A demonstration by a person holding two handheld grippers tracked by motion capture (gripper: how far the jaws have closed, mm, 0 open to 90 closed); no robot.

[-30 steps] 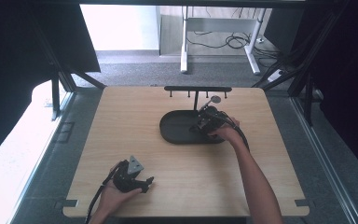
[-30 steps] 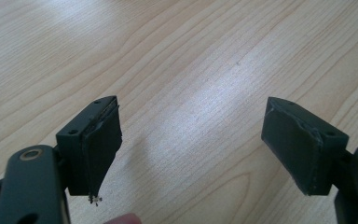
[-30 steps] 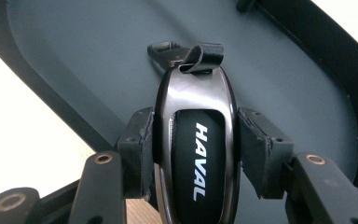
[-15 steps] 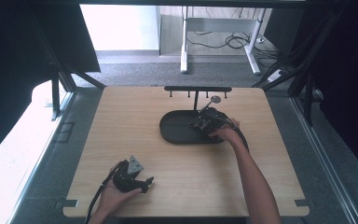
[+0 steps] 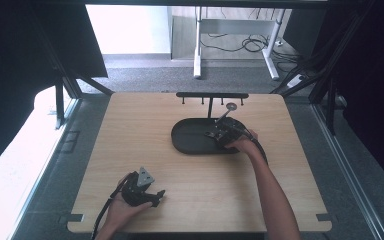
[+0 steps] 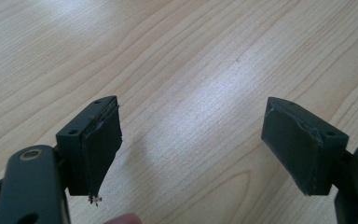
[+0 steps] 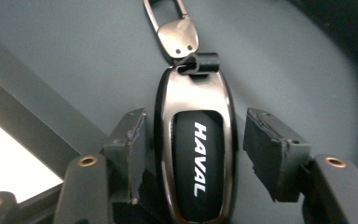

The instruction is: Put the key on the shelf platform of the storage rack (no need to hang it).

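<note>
Jaws of the right gripper [image 7: 193,154] have just been opening off the key fob [image 7: 196,154], which lies free between them on the black tray [image 5: 190,142] at the table's [image 5: 130,150] two o'clock (released, I judge); left gripper [image 6: 193,144] gapes empty at seven o'clock.

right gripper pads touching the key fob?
Apart on one side: the right gripper view shows the right gripper with jaws just opening, a plain gap between one pad and the key fob. The other pad sits close against it; contact there unclear.
</note>
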